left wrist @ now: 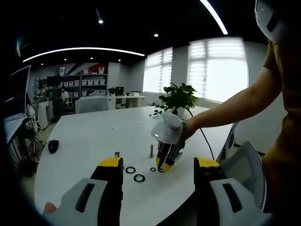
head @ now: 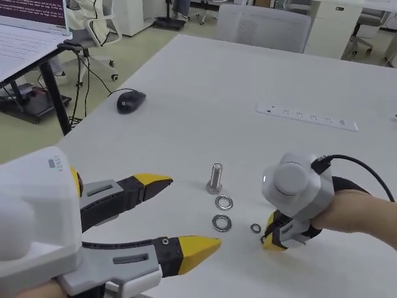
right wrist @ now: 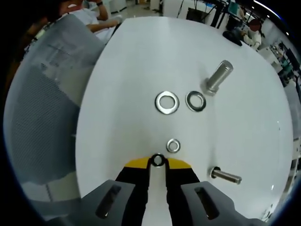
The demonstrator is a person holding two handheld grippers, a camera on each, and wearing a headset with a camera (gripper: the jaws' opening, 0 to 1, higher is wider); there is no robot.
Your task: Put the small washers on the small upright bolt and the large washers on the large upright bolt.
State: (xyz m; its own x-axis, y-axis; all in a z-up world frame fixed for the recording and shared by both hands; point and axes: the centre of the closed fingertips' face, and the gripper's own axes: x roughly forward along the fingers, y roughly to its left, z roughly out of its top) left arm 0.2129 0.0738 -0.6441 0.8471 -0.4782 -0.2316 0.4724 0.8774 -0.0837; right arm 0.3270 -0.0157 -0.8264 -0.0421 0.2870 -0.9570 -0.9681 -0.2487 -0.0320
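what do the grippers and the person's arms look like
The two grippers match. The left gripper and the right gripper each have a bulky white and pale grey body, with black jaws ending in pointed yellow tips. A black cable runs from the right one. The person wears an orange-brown short-sleeved top.

My parts count
I see two large washers, two small washers and one small bolt, all near the one large bolt.
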